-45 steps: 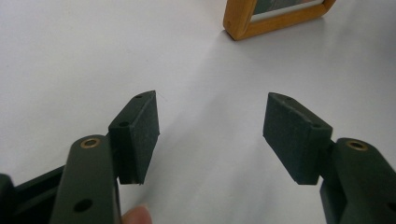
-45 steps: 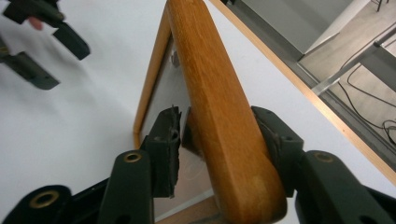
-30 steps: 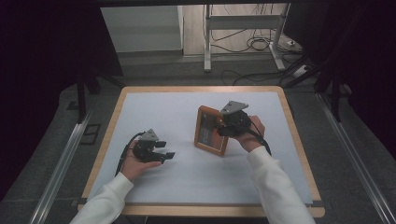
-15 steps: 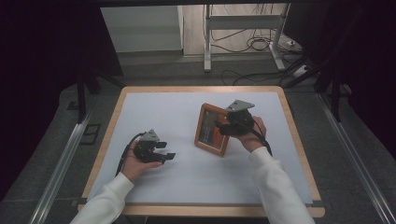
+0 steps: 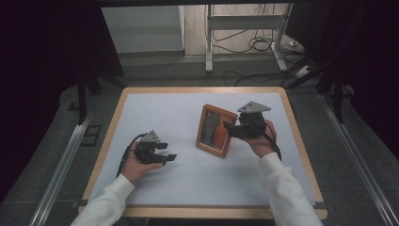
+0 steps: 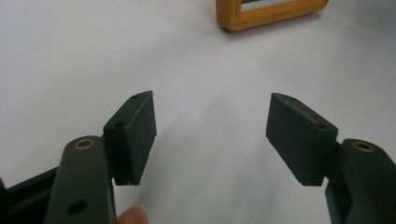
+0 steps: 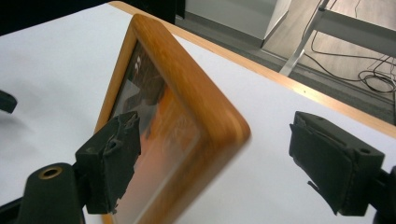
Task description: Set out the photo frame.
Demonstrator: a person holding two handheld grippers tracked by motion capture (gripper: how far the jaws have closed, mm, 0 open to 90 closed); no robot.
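Step in hand looks like release after standing the picture frame (image 5: 216, 130) upright on the bench (image 5: 155, 113). Frame sits right of centre, leaning back a little, apparently propped on its own. Right tool (image 5: 231, 130) has just been opening: jaws now wide apart, the frame's edge between them in the right gripper view, one pad (image 7: 112, 154) close in front of the glass, the other (image 7: 327, 158) well clear, neither pressing as far as I can tell. Left tool (image 5: 168, 151) rests low over bare bench, well apart from the frame, jaws spread, holding nothing. Next move, I'd say: back the right tool straight off without clipping the edge, or the frame could tip.
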